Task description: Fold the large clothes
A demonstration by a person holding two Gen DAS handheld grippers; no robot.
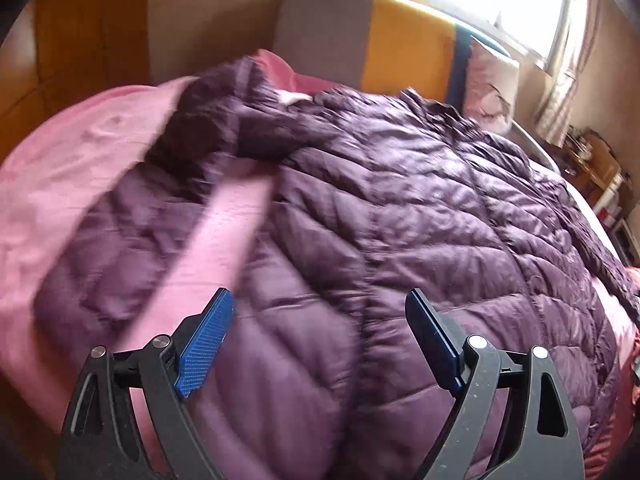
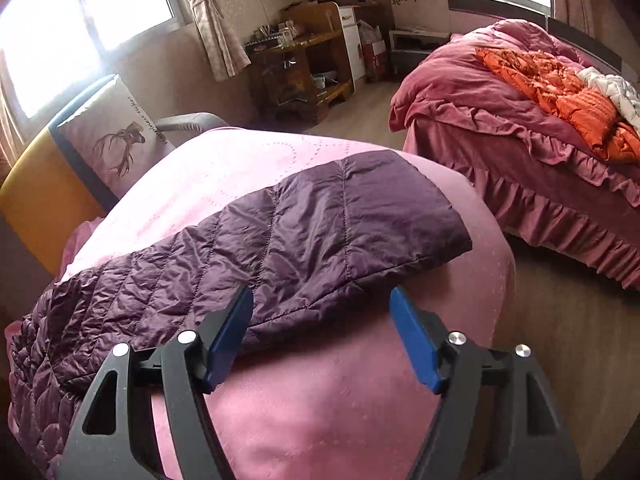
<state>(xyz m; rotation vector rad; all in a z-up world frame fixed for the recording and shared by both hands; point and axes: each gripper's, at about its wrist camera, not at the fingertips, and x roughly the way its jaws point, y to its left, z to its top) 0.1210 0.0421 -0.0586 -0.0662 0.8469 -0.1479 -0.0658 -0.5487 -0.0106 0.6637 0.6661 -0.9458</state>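
The purple quilted jacket (image 1: 400, 208) lies spread on the pink bed (image 1: 60, 184). The left gripper (image 1: 320, 320) hangs above its body, jaws wide, empty. The right gripper (image 2: 322, 320) hovers near the outstretched sleeve (image 2: 320, 220), jaws wide, empty. Folding seems barely begun; next likely calls for gripping that sleeve.

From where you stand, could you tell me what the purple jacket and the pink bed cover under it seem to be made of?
The purple jacket looks like thin synthetic shell fabric, probably nylon or polyester, over padding: stitched quilt channels, a slight sheen and fine crinkles. The pink bed cover looks like matte woven cloth, perhaps cotton or a blend: soft, dull, with a faint dotted pattern.
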